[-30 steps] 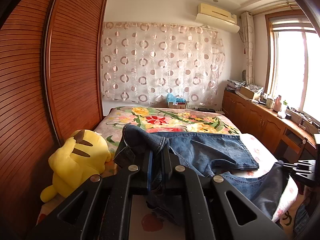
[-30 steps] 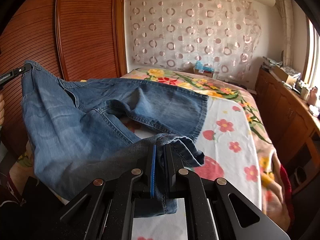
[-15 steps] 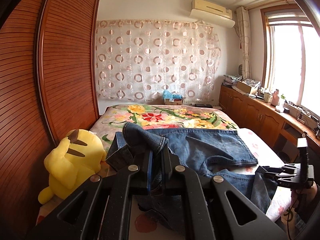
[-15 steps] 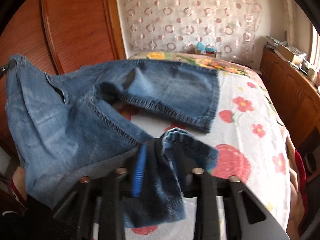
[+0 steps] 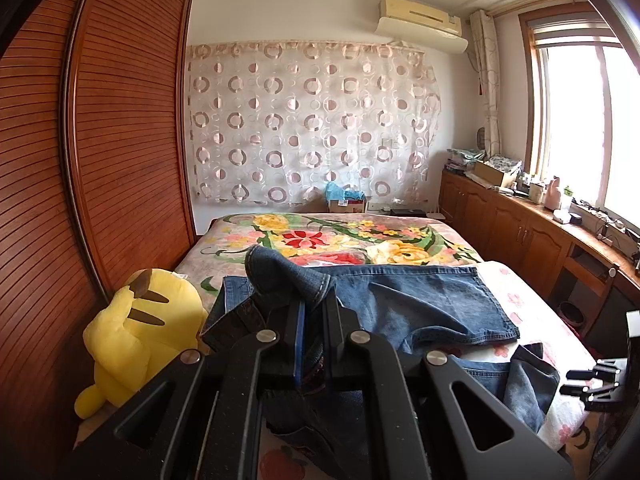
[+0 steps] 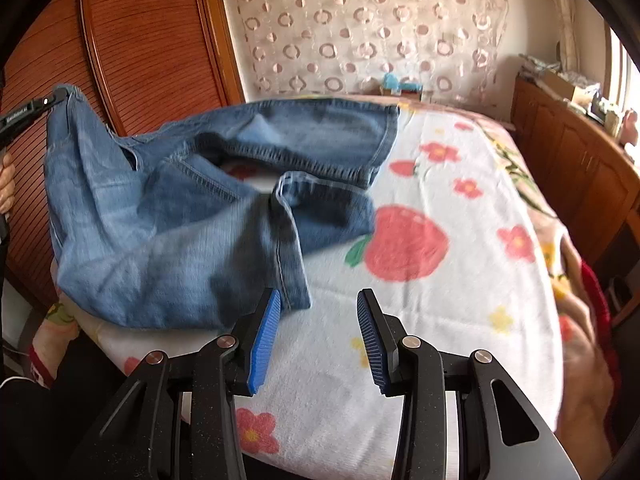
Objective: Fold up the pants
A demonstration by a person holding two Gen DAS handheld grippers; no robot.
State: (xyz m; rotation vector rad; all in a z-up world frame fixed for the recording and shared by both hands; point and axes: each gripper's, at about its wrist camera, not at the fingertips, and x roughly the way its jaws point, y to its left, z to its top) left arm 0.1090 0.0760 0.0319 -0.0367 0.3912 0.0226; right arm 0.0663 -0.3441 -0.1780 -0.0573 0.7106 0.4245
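Note:
Blue jeans (image 6: pixel 180 232) lie spread on the bed, one leg stretched toward the far end, the other crumpled near the front edge. My left gripper (image 5: pixel 314 304) is shut on the waistband, denim bunched over its tips. From the right wrist view the left gripper (image 6: pixel 58 98) holds that corner raised at the far left. My right gripper (image 6: pixel 318 294) hovers low over the blanket with its jaws opening and nothing between the blue pads (image 6: pixel 264 332). The dropped leg hem (image 6: pixel 292 296) lies just beside the left pad. The right gripper (image 5: pixel 572 382) also shows at the right edge of the left wrist view.
The bed's floral blanket (image 6: pixel 440 280) fills the middle. A yellow plush toy (image 5: pixel 136 336) sits by the wooden wardrobe doors (image 5: pixel 120 140) on the left. Wooden cabinets (image 5: pixel 520 232) with clutter run under the window on the right. A hand (image 6: pixel 6 184) shows behind the left gripper.
My right gripper opened, let go of the jeans leg and sank toward the bed; the leg dropped onto the blanket. The left gripper kept its hold on the waistband.

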